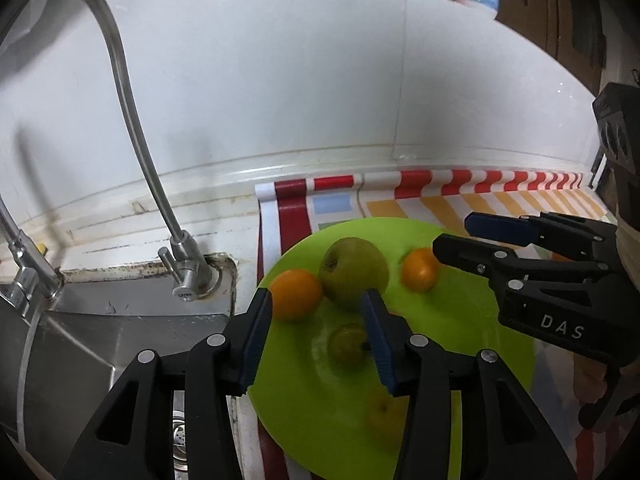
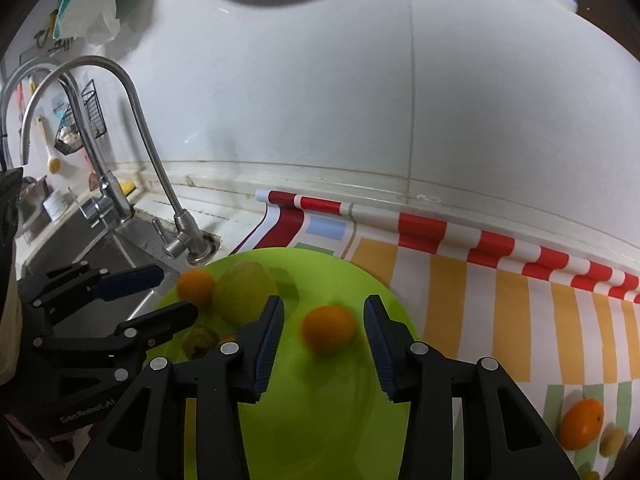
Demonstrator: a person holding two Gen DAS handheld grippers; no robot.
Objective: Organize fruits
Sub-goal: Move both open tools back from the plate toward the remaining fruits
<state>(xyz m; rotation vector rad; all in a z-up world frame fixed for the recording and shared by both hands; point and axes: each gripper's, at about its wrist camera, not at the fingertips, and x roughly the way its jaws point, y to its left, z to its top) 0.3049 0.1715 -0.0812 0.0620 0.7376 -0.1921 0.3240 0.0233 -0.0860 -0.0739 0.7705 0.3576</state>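
Both grippers are hovering with jaws parted and empty: the left gripper (image 1: pixel 316 334) over a small green fruit (image 1: pixel 347 345), the right gripper (image 2: pixel 324 338) around an orange (image 2: pixel 329 328) without touching it. Round, firm and smooth, the orange is likely wanting a grip across its middle. Fruits are sitting on the green plate (image 2: pixel 360 420), over a striped cloth (image 2: pixel 500 320), with the sink (image 1: pixel 80 340) and tiled wall (image 2: pixel 320 100) lying beyond

Kitchen counter (image 2: pixel 248 216) beside sink, striped mat (image 2: pixel 460 276) on it, green plate (image 2: pixel 360 420) and loose orange (image 2: pixel 581 423) on mat
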